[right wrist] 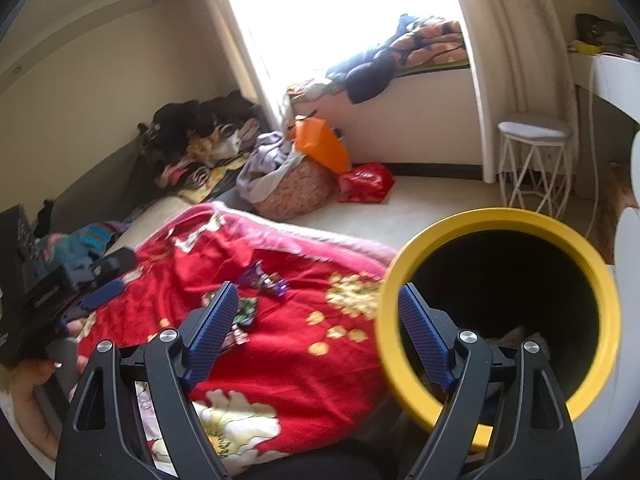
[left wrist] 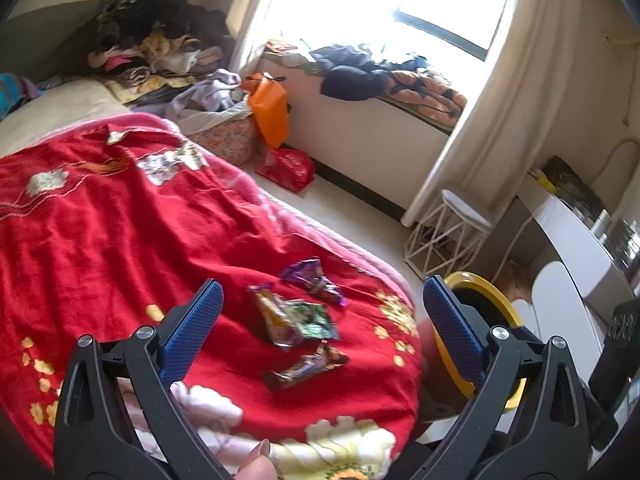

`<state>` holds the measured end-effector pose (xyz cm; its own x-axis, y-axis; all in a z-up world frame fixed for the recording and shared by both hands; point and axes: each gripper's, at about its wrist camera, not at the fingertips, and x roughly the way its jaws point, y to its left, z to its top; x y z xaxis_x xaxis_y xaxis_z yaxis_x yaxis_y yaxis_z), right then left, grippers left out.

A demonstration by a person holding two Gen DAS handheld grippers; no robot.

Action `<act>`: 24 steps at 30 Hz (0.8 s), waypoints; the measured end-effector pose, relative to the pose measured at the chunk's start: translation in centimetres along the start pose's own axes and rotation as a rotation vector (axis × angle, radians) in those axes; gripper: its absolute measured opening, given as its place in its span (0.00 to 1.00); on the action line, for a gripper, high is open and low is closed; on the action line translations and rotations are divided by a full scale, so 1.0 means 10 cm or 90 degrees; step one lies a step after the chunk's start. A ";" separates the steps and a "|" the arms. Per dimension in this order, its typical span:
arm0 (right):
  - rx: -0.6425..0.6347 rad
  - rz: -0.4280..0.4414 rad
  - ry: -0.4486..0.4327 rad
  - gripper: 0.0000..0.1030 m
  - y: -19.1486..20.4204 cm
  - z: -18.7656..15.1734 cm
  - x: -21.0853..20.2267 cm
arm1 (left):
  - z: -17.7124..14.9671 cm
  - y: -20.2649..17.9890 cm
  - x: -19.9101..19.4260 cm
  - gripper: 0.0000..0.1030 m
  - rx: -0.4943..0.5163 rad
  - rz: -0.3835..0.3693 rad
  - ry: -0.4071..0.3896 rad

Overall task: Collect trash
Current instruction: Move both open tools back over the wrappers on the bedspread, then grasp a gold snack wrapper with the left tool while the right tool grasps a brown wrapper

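Several crumpled snack wrappers lie on the red floral blanket [left wrist: 120,240]: a purple one [left wrist: 312,278], a green and orange one [left wrist: 296,320] and a brown one [left wrist: 308,366]. My left gripper [left wrist: 322,320] is open and empty, hovering above them. A yellow-rimmed trash bin [right wrist: 500,320] stands beside the bed's corner; it also shows in the left wrist view [left wrist: 480,320]. My right gripper [right wrist: 316,328] is open and empty, straddling the bin's near rim, one finger inside. The purple wrapper [right wrist: 262,278] and green wrapper [right wrist: 248,310] show left of it. The left gripper [right wrist: 96,292] shows at far left.
A pile of clothes [left wrist: 160,40] sits at the bed's far end. A fabric basket [right wrist: 296,192], an orange bag [right wrist: 320,144] and a red bag [right wrist: 364,182] stand on the floor. A white wire stool [right wrist: 534,160] and a white desk [left wrist: 580,248] are at the right.
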<state>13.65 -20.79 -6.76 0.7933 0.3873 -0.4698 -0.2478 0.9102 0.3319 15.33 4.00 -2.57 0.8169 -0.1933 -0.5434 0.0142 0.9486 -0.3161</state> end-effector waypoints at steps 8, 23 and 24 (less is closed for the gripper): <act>-0.017 0.050 0.071 0.77 0.28 -0.11 0.38 | 0.02 0.30 0.11 0.89 -0.033 0.030 0.016; -0.027 0.092 0.211 0.50 0.58 -0.34 1.17 | 0.01 0.58 0.58 0.53 -0.089 0.007 0.102; -0.023 0.093 0.215 0.48 0.57 -0.35 1.20 | 0.00 0.59 0.61 0.52 -0.090 0.005 0.109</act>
<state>19.76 -10.45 -13.35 0.5206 0.5351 -0.6653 -0.3689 0.8437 0.3899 20.43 8.39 -7.71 0.7064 -0.2379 -0.6666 -0.0824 0.9078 -0.4112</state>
